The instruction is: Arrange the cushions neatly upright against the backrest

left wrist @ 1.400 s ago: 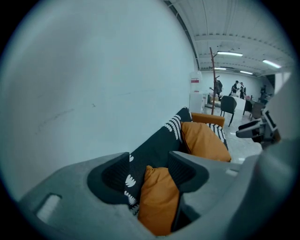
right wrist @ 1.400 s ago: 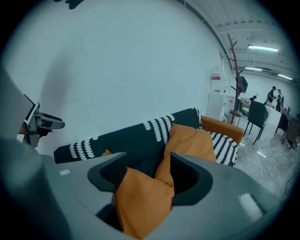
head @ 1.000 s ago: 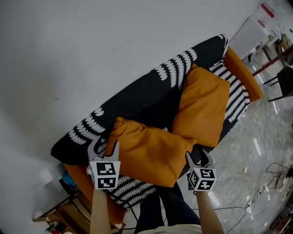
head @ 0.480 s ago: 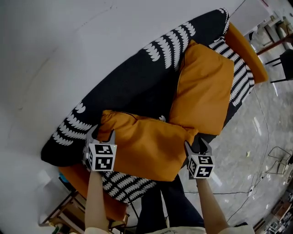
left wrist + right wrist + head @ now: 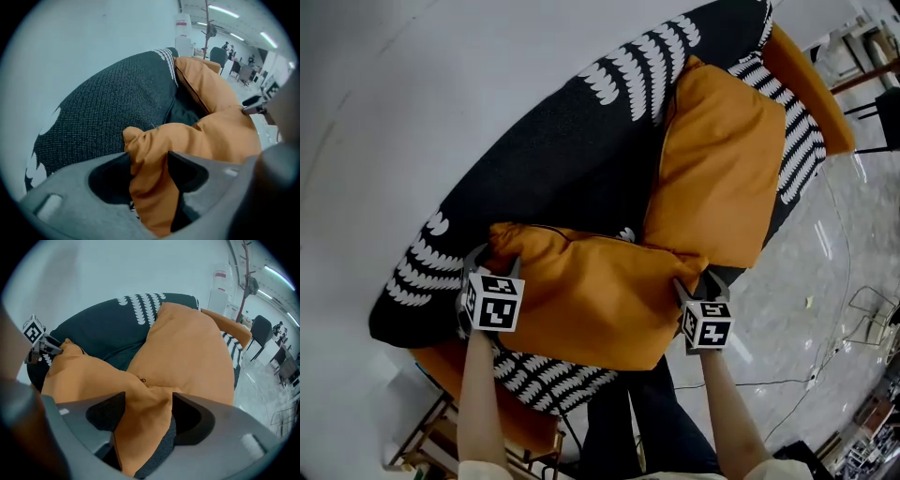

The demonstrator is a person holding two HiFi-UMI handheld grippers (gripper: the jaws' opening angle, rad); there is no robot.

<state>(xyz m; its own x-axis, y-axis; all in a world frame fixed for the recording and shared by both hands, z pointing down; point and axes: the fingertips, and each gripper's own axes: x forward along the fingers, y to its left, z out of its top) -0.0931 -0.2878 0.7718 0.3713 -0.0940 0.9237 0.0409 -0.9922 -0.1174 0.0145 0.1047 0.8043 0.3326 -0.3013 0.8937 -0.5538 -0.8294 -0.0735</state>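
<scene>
Two orange cushions are on a black sofa with white patterning. The near cushion [image 5: 591,295] lies across the seat in front of the backrest [image 5: 553,159]. My left gripper [image 5: 494,261] is shut on its left corner [image 5: 150,154]. My right gripper [image 5: 698,283] has the right corner [image 5: 140,404] between its jaws; the jaws are opening, and the fabric still fills the gap. The far cushion [image 5: 717,169] leans against the backrest at the right, and its lower edge touches the near cushion.
The sofa has an orange armrest [image 5: 806,80] at the far end and a striped seat [image 5: 539,380] near me. A wooden side table [image 5: 441,431] stands at the lower left. Cables [image 5: 862,319] lie on the glossy floor at right. A white wall rises behind the sofa.
Both grippers have carried the near cushion back toward the backrest, the left corner moving farther left. The far cushion has not moved.
</scene>
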